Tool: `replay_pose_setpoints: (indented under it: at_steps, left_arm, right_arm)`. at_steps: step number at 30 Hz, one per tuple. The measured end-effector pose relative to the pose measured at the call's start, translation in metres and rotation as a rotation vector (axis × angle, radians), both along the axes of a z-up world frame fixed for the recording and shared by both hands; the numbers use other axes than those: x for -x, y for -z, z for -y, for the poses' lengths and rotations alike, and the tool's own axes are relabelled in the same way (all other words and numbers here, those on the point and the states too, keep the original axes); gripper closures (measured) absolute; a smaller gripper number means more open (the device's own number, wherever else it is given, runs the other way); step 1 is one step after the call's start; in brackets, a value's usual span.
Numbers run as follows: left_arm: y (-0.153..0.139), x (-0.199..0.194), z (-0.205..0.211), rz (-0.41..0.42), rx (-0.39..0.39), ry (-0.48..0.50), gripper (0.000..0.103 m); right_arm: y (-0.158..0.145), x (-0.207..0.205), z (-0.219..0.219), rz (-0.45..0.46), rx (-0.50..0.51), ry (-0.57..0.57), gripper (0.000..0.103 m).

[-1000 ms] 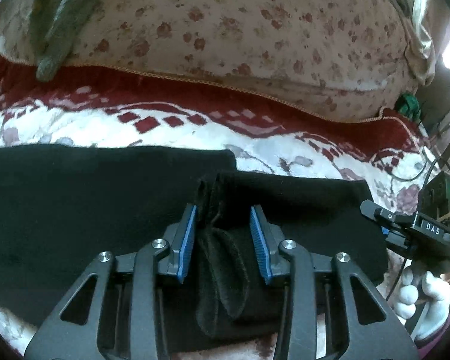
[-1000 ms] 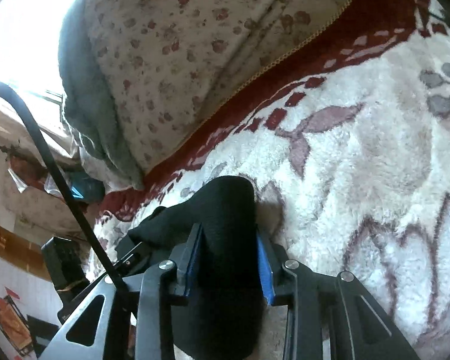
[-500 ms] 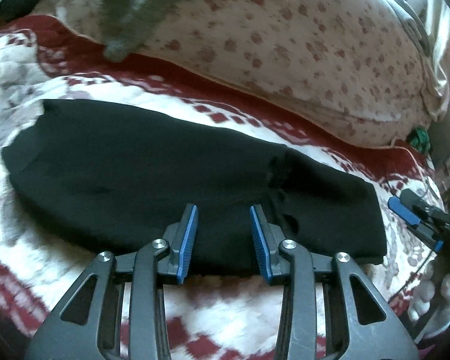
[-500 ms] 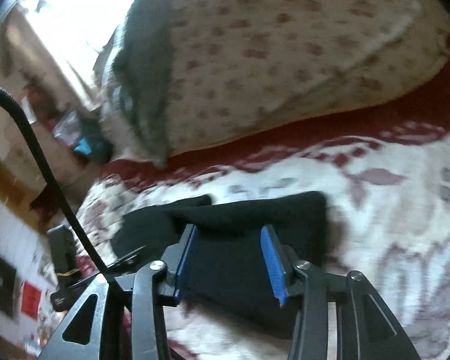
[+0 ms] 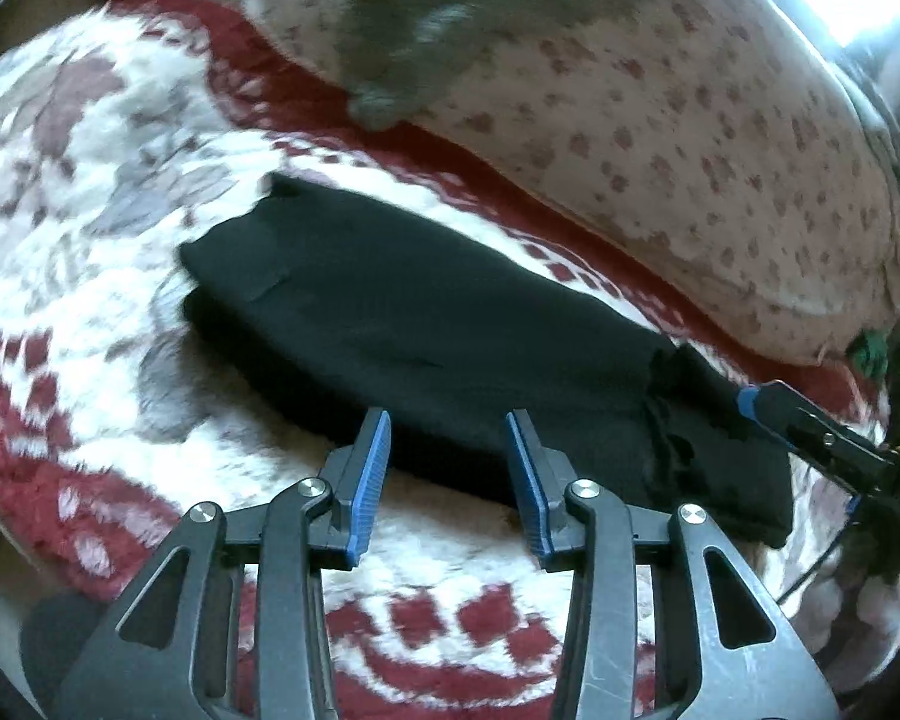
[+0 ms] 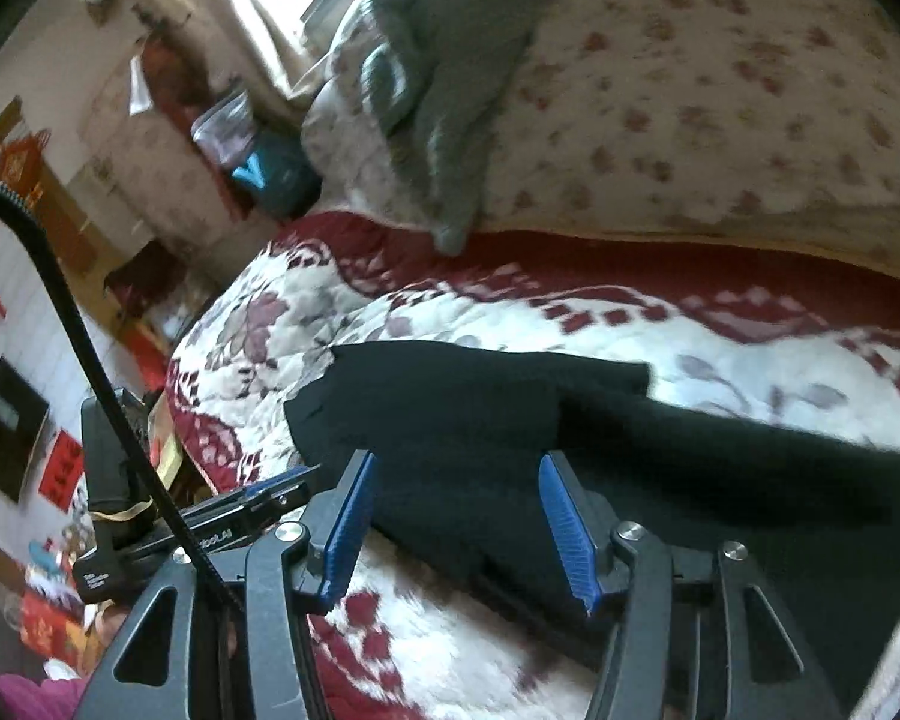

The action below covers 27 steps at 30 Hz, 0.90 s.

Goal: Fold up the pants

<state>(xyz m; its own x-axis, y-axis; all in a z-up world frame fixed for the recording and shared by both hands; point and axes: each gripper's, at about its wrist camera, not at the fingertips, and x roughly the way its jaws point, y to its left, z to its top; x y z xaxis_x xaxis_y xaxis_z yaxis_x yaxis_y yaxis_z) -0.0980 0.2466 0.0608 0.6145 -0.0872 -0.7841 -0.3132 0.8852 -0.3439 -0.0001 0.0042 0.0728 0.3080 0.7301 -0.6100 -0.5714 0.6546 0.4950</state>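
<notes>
The black pants [image 5: 426, 336] lie folded lengthwise in a long strip on the red-and-white blanket [image 5: 120, 228]. My left gripper [image 5: 447, 426] is open and empty, its fingertips just above the strip's near edge. In the right wrist view the pants [image 6: 510, 420] stretch from centre to the right. My right gripper [image 6: 456, 468] is open and empty over their near edge. The right gripper also shows at the pants' right end in the left wrist view [image 5: 810, 420]. The left gripper's fingers [image 6: 270, 489] show at the left in the right wrist view.
A large floral quilt bundle [image 5: 660, 120] with a grey cloth [image 5: 414, 30] on top lies behind the pants. The bed's edge [image 6: 180, 420] is at left, with room furniture beyond. A black cable [image 6: 78, 330] arcs across the right wrist view.
My right gripper has opened and let go of the black pants. Both grippers have drawn back from the pants, which now lie flat as a folded strip.
</notes>
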Motion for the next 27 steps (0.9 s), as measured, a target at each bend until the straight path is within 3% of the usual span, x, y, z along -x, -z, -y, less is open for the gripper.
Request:
replay_pose_setpoints:
  at_steps: [4,7,11,17,22,27]
  left_arm:
    - [0.013,0.018,-0.032,0.024,0.143,-0.108,0.052]
    - [0.016,0.024,-0.047,0.048,0.169,-0.178,0.052]
    - [0.019,0.019,-0.057,0.054,0.214,-0.199,0.052]
    - [0.030,0.012,-0.065,0.047,0.218,-0.241,0.051]
    - [0.036,0.005,-0.071,0.055,0.217,-0.256,0.049]
    - [0.039,-0.001,-0.070,0.065,0.190,-0.252,0.045]
  right_arm:
    - [0.002,-0.012,-0.041,0.019,0.033,-0.082,0.049]
    - [0.004,-0.021,-0.074,0.039,0.068,-0.151,0.048]
    - [0.006,-0.035,-0.121,0.077,0.117,-0.252,0.048]
    - [0.010,-0.059,-0.177,0.105,0.187,-0.359,0.047]
    - [0.020,-0.074,-0.216,0.127,0.255,-0.458,0.040]
    - [0.032,-0.087,-0.238,0.117,0.298,-0.491,0.040]
